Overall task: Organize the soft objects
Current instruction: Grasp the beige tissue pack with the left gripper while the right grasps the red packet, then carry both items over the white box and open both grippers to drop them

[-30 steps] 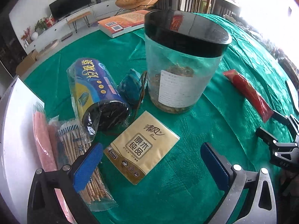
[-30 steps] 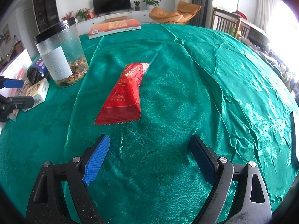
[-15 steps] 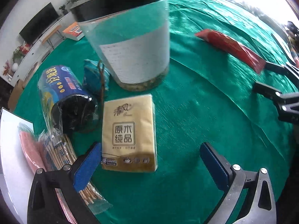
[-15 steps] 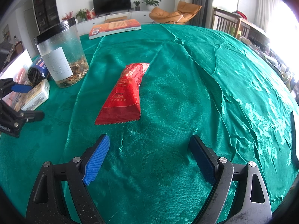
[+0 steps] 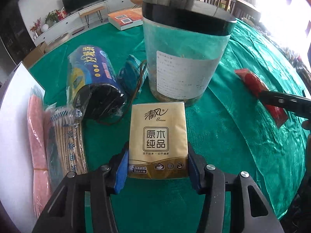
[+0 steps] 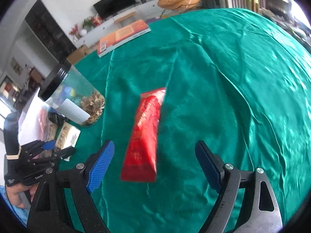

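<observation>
While the left gripper has just been closing, its blue pads now sit against both long edges of the tissue pack, at the pack's near end; the grip reads as made, though how firmly cannot be told. The pack lies flat on the green tablecloth, just in front of the clear jar and beside the wrapped roll of bin bags. The right gripper stands wide, its jaws having just narrowed a little, with nothing pressed between them; the red packet lies on the cloth ahead of and between the fingers, well apart from the jar.

Assessment of the step in hand: the left side is taking up the tissue pack. The hold is near one end only, so the far end is likely to sag on lifting; a straight, slow lift clear of the jar and of the brown cord trailing from the small blue pouch is advised. A soft pack should be squeezed only enough to carry. For the right side, the packet is thin and lies flat; the fingers would need to come down astride its width before closing.

Legible writing: the tissue pack reads "清风", "Breeze" and "原木纯品", with a "3" in the lower corner. The roll shows large yellow characters, apparently "垃圾袋". The jar's white label and the orange book are too faint to read.
</observation>
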